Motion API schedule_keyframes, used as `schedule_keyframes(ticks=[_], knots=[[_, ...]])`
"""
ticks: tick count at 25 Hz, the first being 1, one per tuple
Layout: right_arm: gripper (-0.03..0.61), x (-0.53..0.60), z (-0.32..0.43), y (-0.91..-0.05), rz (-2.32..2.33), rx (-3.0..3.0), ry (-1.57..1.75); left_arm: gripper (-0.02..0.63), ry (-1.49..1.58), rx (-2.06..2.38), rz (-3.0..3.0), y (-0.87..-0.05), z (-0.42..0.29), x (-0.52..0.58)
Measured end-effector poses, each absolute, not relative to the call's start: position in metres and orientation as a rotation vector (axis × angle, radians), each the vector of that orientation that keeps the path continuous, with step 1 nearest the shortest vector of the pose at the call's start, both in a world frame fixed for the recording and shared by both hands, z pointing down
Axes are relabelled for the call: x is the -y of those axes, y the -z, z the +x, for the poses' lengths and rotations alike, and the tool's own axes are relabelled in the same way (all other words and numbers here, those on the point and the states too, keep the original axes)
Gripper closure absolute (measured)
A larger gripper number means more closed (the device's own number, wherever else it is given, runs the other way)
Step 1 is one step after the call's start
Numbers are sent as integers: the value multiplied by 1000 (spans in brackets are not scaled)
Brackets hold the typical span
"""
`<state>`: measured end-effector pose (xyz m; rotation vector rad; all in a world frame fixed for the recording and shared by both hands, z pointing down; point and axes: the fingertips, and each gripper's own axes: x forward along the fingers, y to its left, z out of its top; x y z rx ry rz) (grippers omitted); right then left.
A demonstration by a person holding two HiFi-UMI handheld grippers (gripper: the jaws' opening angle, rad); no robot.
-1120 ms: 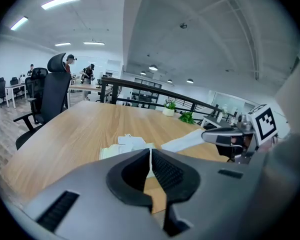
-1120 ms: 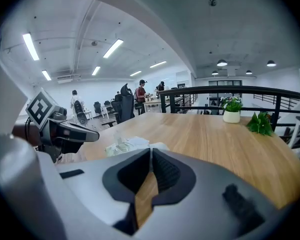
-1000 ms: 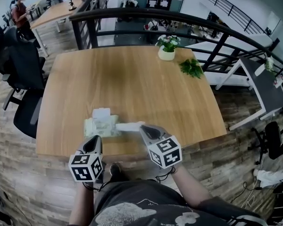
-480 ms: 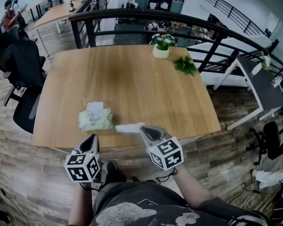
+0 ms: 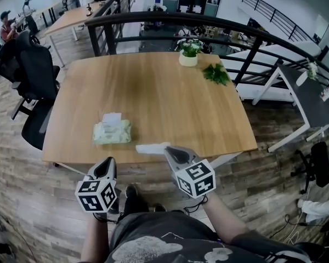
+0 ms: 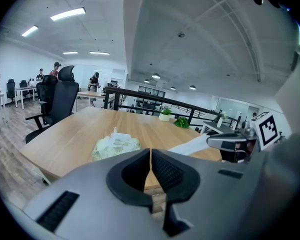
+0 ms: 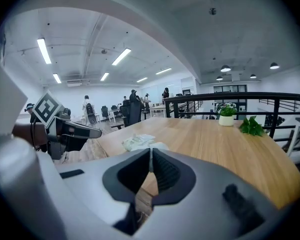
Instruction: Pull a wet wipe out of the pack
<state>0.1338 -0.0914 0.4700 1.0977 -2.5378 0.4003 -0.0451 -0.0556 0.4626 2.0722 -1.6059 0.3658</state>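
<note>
A pale green wet-wipe pack (image 5: 112,131) lies near the front left of the wooden table (image 5: 170,103), with a white wipe (image 5: 112,118) standing up from its top. My right gripper (image 5: 167,148) hovers just off the table's front edge, shut on a pulled-out white wipe (image 5: 152,147) that sticks out to the left. In the right gripper view that wipe (image 7: 157,146) peeks above the closed jaws, with the pack (image 7: 136,142) beyond. My left gripper (image 5: 109,161) is shut on nothing, over the floor in front of the pack (image 6: 116,147). It sees the held wipe (image 6: 192,145).
A potted plant (image 5: 188,53) and a green sprig (image 5: 215,74) sit at the table's far edge. A black railing (image 5: 208,23) curves behind the table. A black office chair (image 5: 35,81) stands at the left. Wooden floor lies under both grippers.
Both grippers drew back from over the table's front edge to beyond it, the right still carrying the wipe. The pack stayed on the table.
</note>
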Motion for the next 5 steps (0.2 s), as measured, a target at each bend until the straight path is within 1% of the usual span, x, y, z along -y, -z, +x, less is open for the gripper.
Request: schedule_keyframes(ticks=[5], knots=[[546, 81, 141, -473, 1096, 2547, -411, 594, -342, 1613, 2068, -462, -37, 45]])
